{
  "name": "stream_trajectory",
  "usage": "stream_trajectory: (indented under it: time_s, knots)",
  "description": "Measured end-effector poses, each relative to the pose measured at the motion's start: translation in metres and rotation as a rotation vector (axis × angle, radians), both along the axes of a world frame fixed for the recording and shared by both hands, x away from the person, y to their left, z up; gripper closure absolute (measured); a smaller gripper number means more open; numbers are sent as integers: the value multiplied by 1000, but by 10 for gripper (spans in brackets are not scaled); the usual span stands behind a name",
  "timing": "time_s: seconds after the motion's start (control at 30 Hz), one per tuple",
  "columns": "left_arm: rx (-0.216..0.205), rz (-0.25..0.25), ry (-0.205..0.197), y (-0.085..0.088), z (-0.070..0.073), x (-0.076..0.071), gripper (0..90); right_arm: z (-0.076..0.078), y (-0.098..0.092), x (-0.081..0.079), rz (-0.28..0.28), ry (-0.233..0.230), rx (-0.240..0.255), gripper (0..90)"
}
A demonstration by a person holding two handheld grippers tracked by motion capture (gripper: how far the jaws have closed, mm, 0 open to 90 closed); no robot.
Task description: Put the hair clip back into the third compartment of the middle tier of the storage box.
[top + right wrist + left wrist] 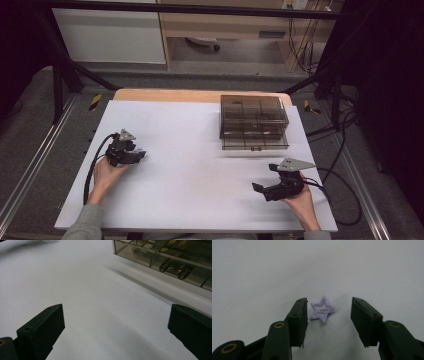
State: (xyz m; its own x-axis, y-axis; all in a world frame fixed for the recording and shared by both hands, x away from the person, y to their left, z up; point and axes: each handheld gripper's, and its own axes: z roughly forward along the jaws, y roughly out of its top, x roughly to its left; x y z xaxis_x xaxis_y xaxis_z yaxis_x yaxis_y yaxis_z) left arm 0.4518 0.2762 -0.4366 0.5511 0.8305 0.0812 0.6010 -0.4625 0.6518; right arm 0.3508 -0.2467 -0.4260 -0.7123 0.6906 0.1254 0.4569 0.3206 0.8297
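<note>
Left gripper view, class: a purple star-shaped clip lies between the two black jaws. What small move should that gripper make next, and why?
Probably close the jaws a little more on the purple star clip. It lies flat on the white table between the jaws of the left gripper, close by one jaw with a clear gap to the other, so neither grips it yet. The tinted drawer box stands across the table.

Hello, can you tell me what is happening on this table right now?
A person holds a gripper in each hand over a white table. The left gripper is lowered around a small purple star-shaped clip lying on the table; the clip sits between the jaws, which do not press it yet. The right gripper rests open near a smoky transparent drawer box, holding nothing.
</note>
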Motion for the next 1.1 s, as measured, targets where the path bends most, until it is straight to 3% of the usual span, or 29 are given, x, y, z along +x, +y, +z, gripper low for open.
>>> stream_trajectory:
  time_s: [0.57,0.7,1.1]
  knots:
    - [23,3,5,-1,-2,2,633,0,0,0,0,0,2,15]
    - [13,9,10,0,-2,2,685,0,0,0,1,0,1,15]
    - [28,10,-6,-2,0,0,768,0,0,0,1,1,-2,15]
